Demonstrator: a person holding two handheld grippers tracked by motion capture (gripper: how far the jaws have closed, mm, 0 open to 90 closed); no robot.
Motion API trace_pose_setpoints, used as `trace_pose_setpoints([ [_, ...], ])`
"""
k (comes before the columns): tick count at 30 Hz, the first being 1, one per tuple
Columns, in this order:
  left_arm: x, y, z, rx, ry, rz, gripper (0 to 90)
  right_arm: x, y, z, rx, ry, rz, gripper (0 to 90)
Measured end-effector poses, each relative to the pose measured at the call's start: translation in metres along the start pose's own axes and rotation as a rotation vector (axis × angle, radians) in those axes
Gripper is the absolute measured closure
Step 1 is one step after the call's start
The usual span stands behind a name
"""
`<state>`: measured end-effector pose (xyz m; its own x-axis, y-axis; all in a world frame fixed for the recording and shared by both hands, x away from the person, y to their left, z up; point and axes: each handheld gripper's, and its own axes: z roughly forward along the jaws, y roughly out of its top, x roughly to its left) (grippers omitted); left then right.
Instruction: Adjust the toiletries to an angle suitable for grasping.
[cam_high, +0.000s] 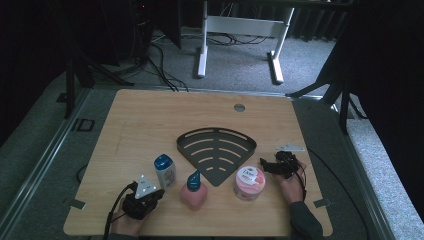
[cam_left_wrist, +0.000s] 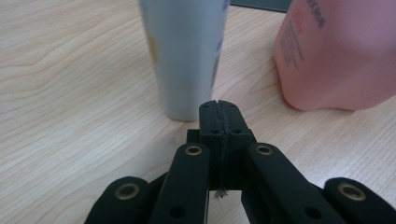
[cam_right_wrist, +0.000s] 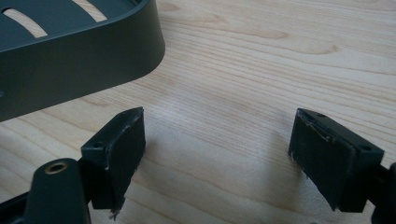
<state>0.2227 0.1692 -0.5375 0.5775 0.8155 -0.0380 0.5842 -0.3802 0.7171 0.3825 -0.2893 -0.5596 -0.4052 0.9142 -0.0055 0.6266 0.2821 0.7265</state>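
A pale wood-grain bench with rounded corners stands on grey carpet in a dark room. Nearest, the left gripper has its black jaws pressed together on nothing, its tip just short of a smooth white bottle with a blue cap. Beside that sits a squat pink bottle. The right gripper gapes wide over bare wood, near a round pink jar. Farther off lies a dark, fan-shaped slotted metal tray; beyond, white desk legs.
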Motion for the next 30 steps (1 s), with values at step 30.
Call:
trace_pose_setpoints([
  [30, 0.007, 0.03, 0.033, 0.007, 0.047, 0.057, 89.7, 0.0, 0.0, 0.0, 0.0, 0.001, 0.0, 18.3],
])
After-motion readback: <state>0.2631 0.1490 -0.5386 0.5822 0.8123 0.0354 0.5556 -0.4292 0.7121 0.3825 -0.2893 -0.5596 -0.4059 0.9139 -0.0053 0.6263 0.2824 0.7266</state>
